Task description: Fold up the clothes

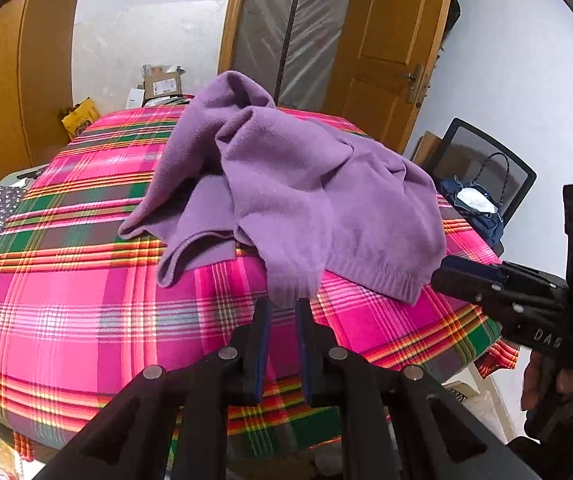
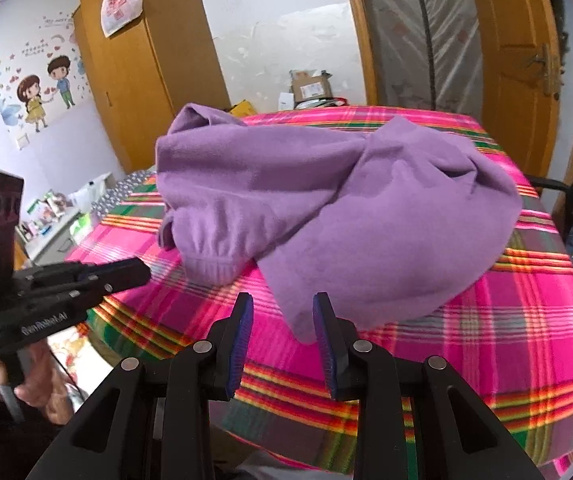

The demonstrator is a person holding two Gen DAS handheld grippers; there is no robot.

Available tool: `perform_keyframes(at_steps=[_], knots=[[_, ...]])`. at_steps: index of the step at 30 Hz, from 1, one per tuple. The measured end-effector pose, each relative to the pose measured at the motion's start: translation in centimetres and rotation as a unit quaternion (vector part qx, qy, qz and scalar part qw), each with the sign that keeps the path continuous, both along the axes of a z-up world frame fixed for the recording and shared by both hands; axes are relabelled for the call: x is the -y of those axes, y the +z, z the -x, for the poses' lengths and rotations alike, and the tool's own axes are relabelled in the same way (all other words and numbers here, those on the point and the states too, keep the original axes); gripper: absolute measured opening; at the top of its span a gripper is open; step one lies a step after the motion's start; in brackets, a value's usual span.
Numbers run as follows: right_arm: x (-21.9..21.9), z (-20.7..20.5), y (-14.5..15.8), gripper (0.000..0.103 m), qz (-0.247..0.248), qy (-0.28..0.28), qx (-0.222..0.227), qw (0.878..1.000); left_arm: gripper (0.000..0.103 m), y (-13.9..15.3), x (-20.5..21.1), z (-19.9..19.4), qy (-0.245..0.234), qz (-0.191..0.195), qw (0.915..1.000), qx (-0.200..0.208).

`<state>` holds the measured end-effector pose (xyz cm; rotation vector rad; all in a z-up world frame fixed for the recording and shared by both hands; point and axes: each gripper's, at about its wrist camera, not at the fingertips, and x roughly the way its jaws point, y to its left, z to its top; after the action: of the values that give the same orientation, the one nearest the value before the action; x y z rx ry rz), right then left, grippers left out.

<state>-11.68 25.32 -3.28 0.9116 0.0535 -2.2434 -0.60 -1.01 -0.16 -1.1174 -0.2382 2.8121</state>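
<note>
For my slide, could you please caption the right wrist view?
Open right gripper nears a crumpled purple sweater on a plaid-covered table.

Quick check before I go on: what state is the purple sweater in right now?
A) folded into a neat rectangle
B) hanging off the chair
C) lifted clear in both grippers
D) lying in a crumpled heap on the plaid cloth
D: the purple sweater lies bunched and creased on the plaid cloth, and nothing sits between the jaws of the left gripper or the right gripper.

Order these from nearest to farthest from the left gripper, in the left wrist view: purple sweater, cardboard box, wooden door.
1. purple sweater, just ahead of the left gripper, on the plaid cloth.
2. cardboard box, behind the table, left.
3. wooden door, farthest, upper right.
</note>
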Motion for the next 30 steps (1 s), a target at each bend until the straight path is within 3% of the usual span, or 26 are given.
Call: perform_keyframes(at_steps=[27,29,30], knots=[[10.6,6.1,7.7,0.033,-0.047,0.129,-0.088,0.987,0.013,-0.8,4.7,3.8,0.035,0.0,0.9988,0.035],[11.6,6.6,8.3,0.04,-0.051,0.143,-0.097,0.984,0.013,-0.8,5.0,4.0,0.035,0.003,0.9987,0.038],[12.1,6.9,8.5,0.055,-0.053,0.15,-0.102,0.982,0.013,-0.8,5.1,4.2,0.035,0.004,0.9986,0.04]])
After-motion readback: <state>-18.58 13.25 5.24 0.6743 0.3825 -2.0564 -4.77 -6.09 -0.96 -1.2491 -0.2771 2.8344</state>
